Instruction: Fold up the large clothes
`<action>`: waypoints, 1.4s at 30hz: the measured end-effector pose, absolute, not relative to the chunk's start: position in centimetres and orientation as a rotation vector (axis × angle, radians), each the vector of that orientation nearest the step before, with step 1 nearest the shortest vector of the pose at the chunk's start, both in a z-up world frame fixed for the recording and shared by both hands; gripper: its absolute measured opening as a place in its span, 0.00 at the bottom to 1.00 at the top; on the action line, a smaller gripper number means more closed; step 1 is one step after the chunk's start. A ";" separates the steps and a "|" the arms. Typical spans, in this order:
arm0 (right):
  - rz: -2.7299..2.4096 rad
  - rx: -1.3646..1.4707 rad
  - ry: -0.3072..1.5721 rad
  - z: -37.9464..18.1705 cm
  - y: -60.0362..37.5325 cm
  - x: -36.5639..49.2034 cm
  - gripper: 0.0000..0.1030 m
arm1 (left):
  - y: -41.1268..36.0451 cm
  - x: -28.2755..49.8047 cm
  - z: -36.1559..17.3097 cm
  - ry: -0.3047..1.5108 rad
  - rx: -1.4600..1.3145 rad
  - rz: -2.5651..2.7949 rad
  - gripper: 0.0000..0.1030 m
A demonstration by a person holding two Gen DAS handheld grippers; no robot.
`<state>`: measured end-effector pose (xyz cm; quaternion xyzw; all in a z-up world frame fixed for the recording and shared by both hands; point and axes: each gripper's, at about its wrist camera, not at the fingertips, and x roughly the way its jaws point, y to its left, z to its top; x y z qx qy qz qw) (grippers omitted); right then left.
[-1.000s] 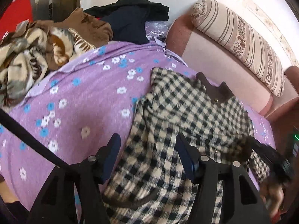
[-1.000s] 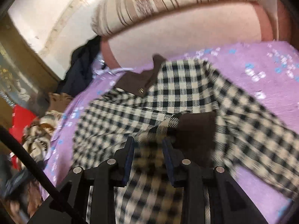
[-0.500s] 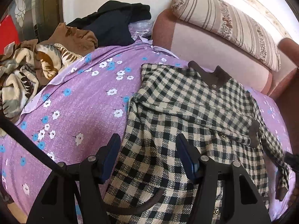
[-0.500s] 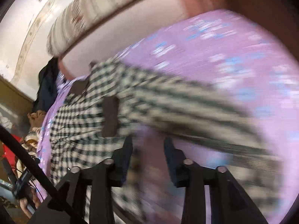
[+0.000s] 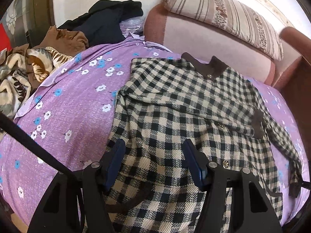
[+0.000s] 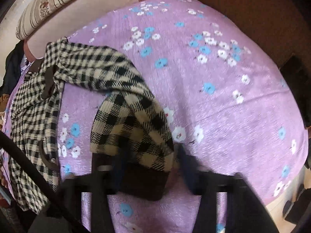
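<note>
A black-and-cream checked jacket (image 5: pixel 175 106) with a brown collar (image 5: pixel 204 66) lies flat on the purple flowered bedspread (image 5: pixel 68 106). My left gripper (image 5: pixel 154 161) hovers open over its lower body, with cloth beneath the fingers and nothing gripped. In the right wrist view, the jacket's sleeve (image 6: pixel 126 106) stretches out across the bedspread (image 6: pixel 213 97). Its dark brown cuff (image 6: pixel 143 182) lies between the blurred fingers of my right gripper (image 6: pixel 149 167). Those jaws are closing, but a gap still shows beside the cuff.
At the back left are piled a black garment (image 5: pixel 108 19), a brown one (image 5: pixel 66 38) and a patterned blanket (image 5: pixel 19 73). A striped bolster (image 5: pixel 223 17) rests on the pink backrest (image 5: pixel 204 36). A dark wooden frame (image 6: pixel 252 9) borders the bed on the right.
My right gripper swept from over the jacket's front out along the sleeve to its cuff, leaving the left wrist view. The left gripper shifted slightly and rolled; its jaws stayed apart.
</note>
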<state>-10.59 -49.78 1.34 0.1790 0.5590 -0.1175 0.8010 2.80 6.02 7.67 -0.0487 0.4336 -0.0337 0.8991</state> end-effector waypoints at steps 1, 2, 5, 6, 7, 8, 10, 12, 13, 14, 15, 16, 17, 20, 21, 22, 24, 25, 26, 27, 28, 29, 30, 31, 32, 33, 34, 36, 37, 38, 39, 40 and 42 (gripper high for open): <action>-0.257 0.369 1.202 1.4 -49.8 -10.4 0.18 | 6.0 2.8 7.6 0.899 -0.100 -0.073 0.59; -0.263 0.351 1.185 1.8 -49.9 -10.3 0.06 | 6.0 2.8 7.6 0.900 -0.101 -0.075 0.59; -0.328 0.264 1.136 4.5 -50.8 -10.0 0.06 | 6.0 2.8 7.7 0.897 -0.109 -0.069 0.59; -0.374 0.202 1.095 6.3 -51.2 -9.8 0.05 | 6.1 2.8 7.7 0.895 -0.115 -0.068 0.59; -0.407 0.156 1.059 7.7 -51.5 -9.6 0.05 | 6.1 2.8 7.7 0.894 -0.118 -0.068 0.59; -0.446 0.094 1.011 9.4 -51.6 -9.5 0.05 | 6.2 2.7 7.7 0.892 -0.120 -0.066 0.59; -0.524 -0.060 0.916 12.2 -51.0 -9.5 0.05 | 6.3 2.6 7.8 0.887 -0.121 -0.058 0.59; -0.513 -0.147 0.885 13.0 -49.5 -9.8 0.06 | 6.5 2.6 7.7 0.889 -0.126 -0.053 0.59; -0.476 -0.170 0.916 12.6 -48.6 -10.1 0.06 | 6.7 2.6 7.7 0.893 -0.133 -0.052 0.59; -0.436 -0.193 0.960 11.7 -47.7 -10.3 0.06 | 6.8 2.7 7.7 0.898 -0.141 -0.053 0.59; -0.389 -0.217 1.019 10.2 -46.8 -10.7 0.06 | 7.0 2.7 7.6 0.904 -0.155 -0.054 0.59; -0.336 -0.228 1.099 8.5 -45.9 -11.2 0.06 | 7.2 2.7 7.6 0.908 -0.166 -0.055 0.59; -0.294 -0.223 1.155 7.2 -45.3 -11.6 0.06 | 7.3 2.7 7.6 0.911 -0.174 -0.055 0.59; -0.199 -0.162 1.253 5.4 -44.3 -13.3 0.17 | 7.5 2.6 7.6 0.912 -0.190 -0.055 0.59; -0.189 -0.110 1.238 6.0 -44.7 -14.2 0.26 | 7.5 2.5 7.7 0.911 -0.191 -0.055 0.59; -0.187 -0.068 1.224 6.6 -45.2 -14.7 0.33 | 7.6 2.5 7.7 0.910 -0.194 -0.056 0.59; -0.202 0.086 1.176 8.3 -47.6 -16.0 0.38 | 7.6 2.5 7.8 0.909 -0.204 -0.059 0.59; -0.226 0.179 1.136 9.2 -49.4 -16.8 0.40 | 7.7 2.5 7.8 0.911 -0.209 -0.061 0.59; -0.250 0.270 1.094 10.0 -51.2 -17.5 0.42 | 7.7 2.5 7.8 0.914 -0.213 -0.064 0.59; -0.270 0.333 1.066 10.1 -52.3 -17.7 0.45 | 7.6 2.5 7.8 0.917 -0.214 -0.066 0.59; -0.299 0.406 1.040 10.1 -53.6 -18.2 0.48 | 7.6 2.5 7.7 0.919 -0.212 -0.068 0.59; -0.322 0.496 1.016 9.8 -55.0 -19.0 0.48 | 7.5 2.5 7.7 0.920 -0.209 -0.067 0.59; -0.314 0.554 1.001 9.7 -55.3 -19.4 0.48 | 7.5 2.5 7.7 0.919 -0.207 -0.067 0.59; -0.290 0.633 0.979 9.2 -55.5 -19.5 0.48 | 7.5 2.5 7.7 0.918 -0.204 -0.066 0.59; -0.273 0.704 0.963 8.6 -55.8 -19.7 0.48 | 7.4 2.5 7.6 0.918 -0.202 -0.064 0.59; -0.274 0.771 0.954 7.9 -56.2 -19.8 0.50 | 7.4 2.5 7.5 0.921 -0.199 -0.062 0.59; -0.293 0.834 0.949 7.1 -56.8 -19.8 0.52 | 7.3 2.6 7.4 0.925 -0.198 -0.062 0.59; -0.361 0.861 0.970 5.8 -57.4 -19.5 0.52 | 7.2 2.5 7.2 0.932 -0.195 -0.067 0.59; -0.383 0.862 0.979 5.3 -57.4 -19.4 0.54 | 7.1 2.5 7.2 0.933 -0.193 -0.068 0.59; -0.396 0.870 0.986 4.7 -57.7 -19.2 0.55 | 7.0 2.5 7.1 0.932 -0.189 -0.069 0.59; -0.394 0.899 0.998 4.0 -58.0 -18.9 0.56 | 7.0 2.4 7.1 0.932 -0.185 -0.068 0.59; -0.381 0.939 1.003 3.2 -58.1 -18.5 0.56 | 6.9 2.5 7.0 0.933 -0.183 -0.065 0.59; -0.314 1.034 0.978 1.6 -58.1 -18.2 0.55 | 6.9 2.5 6.9 0.937 -0.186 -0.064 0.59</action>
